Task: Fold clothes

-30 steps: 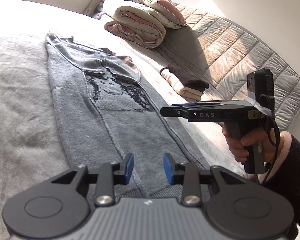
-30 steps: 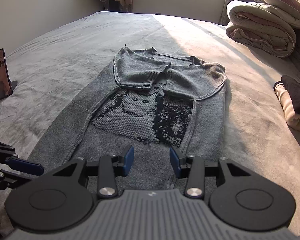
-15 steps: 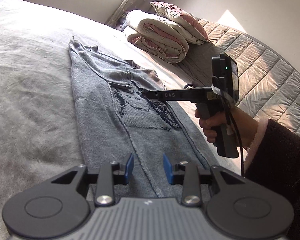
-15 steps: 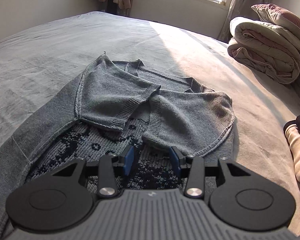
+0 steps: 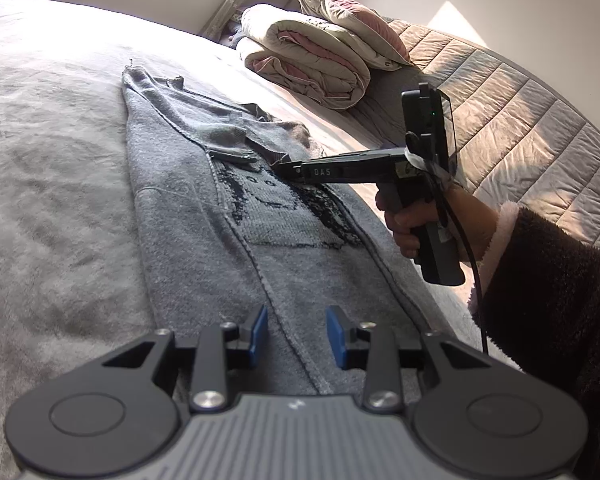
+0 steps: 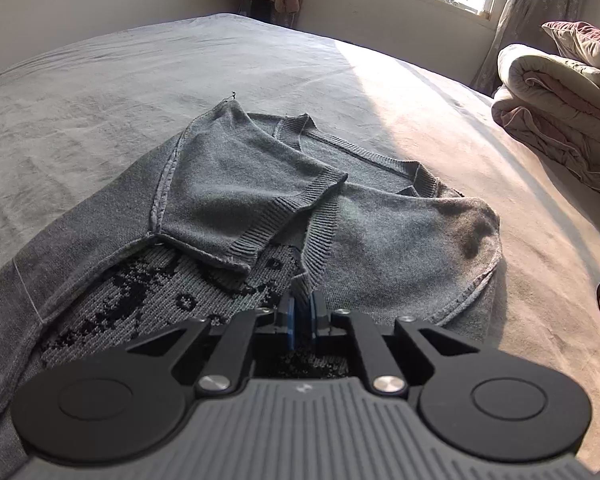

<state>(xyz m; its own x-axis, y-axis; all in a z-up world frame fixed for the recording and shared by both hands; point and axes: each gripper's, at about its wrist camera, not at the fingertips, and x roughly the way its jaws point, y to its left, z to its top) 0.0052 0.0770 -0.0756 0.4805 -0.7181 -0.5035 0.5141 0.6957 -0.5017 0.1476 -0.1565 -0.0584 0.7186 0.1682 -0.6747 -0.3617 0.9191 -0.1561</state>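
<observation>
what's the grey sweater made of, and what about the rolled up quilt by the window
Sweater: looks like soft knitted yarn, wool or acrylic, matte; ribbed cuffs and visible stitch rows, with a dark pattern knitted in. Quilt: seems a padded woven fabric, smooth with slight sheen; puffy rolled layers, beige outside, pink lining.

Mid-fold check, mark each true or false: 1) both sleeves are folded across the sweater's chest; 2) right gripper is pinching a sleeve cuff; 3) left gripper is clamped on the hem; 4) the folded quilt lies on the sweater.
1) True: both sleeves lie across the sweater.
2) True: the right gripper is closing on the right sleeve's cuff.
3) False: the left gripper is open above the fabric.
4) False: the quilt sits apart, near the headboard.
</observation>
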